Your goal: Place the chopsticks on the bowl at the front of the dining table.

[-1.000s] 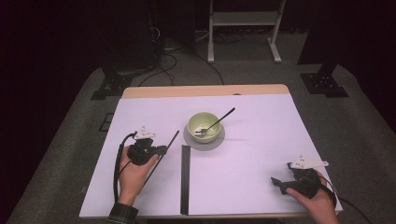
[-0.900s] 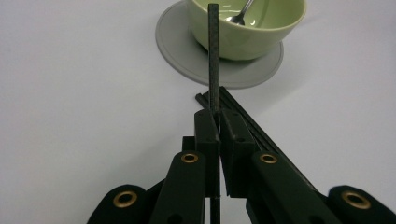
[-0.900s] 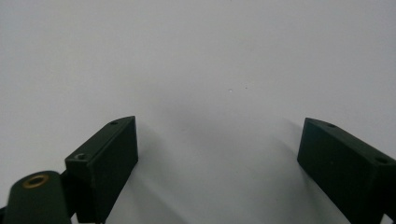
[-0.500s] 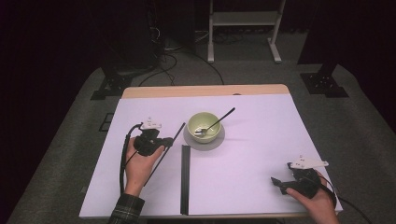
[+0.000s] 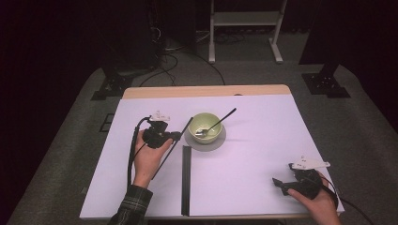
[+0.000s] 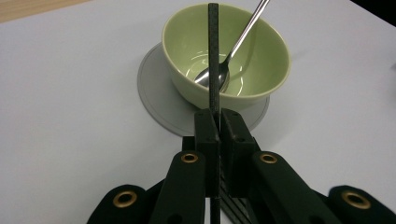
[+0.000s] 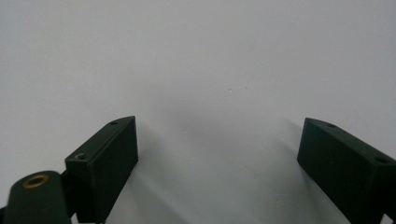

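- Since a second ago: left hand-held gripper (image 5: pixel 176 136) shifted up the tabletop (image 5: pixel 263 140) toward the bowl (image 5: pixel 206 126), carrying the thin strip (image 5: pixel 174 143) along; right hand-held gripper (image 5: pixel 280 183) unchanged at the near right corner.
- Left hand-held gripper: jaws closed on the thin strip partway along its length; in the left gripper view the strip (image 6: pixel 213 56) runs edge-on out past the jaws, its far end over the bowl (image 6: pixel 261 60).
- Right hand-held gripper: jaws wide apart, empty, over bare tabletop (image 7: pixel 201 60).
- Handling, judged: strip likely light, stiff and narrow, with smooth faces prone to slipping or pivoting in the jaws; a hold nearer mid-length advisable to limit swing at the free ends.
- Second, wider dark strip (image 5: pixel 186 180) flat on the tabletop, near the centre front.
- Count: two dark strips, one bowl, one spoon (image 5: pixel 217 123) resting inside the bowl, one grey mat (image 5: pixel 222 139) beneath the bowl, two hand-held grippers.
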`<action>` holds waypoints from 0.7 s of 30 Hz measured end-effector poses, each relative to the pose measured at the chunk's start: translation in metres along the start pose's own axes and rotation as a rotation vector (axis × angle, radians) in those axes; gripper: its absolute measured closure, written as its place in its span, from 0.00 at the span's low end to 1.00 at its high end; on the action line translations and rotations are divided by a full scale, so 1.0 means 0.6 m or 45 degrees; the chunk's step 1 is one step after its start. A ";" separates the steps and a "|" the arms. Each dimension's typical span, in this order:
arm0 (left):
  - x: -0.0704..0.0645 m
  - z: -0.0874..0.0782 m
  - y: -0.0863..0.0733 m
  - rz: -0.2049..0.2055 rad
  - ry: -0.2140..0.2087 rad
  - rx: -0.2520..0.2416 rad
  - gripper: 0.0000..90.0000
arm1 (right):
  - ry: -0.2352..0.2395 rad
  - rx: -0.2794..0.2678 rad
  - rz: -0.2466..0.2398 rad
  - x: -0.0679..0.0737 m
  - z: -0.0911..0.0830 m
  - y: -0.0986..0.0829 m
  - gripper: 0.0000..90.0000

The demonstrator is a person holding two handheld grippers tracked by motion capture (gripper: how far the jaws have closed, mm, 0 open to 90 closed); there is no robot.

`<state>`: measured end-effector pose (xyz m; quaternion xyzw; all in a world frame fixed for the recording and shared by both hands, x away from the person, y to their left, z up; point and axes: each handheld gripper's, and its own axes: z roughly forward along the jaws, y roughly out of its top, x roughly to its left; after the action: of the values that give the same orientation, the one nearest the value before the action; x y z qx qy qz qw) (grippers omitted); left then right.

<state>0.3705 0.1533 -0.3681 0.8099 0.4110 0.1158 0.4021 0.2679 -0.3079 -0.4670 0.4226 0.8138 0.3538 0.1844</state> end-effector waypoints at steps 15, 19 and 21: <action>-0.016 0.036 0.046 0.017 -0.022 0.005 0.96 | 0.001 -0.001 -0.001 0.000 0.000 0.000 0.12; -0.019 0.046 0.057 0.018 -0.028 0.007 0.96 | 0.001 0.000 0.000 0.000 0.000 0.000 0.12; -0.019 0.052 0.062 0.016 -0.032 0.009 0.96 | 0.001 0.000 0.001 0.000 0.000 0.000 0.12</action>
<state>0.4009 0.1147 -0.3588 0.8153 0.4012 0.1068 0.4037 0.2679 -0.3079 -0.4669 0.4227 0.8138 0.3539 0.1839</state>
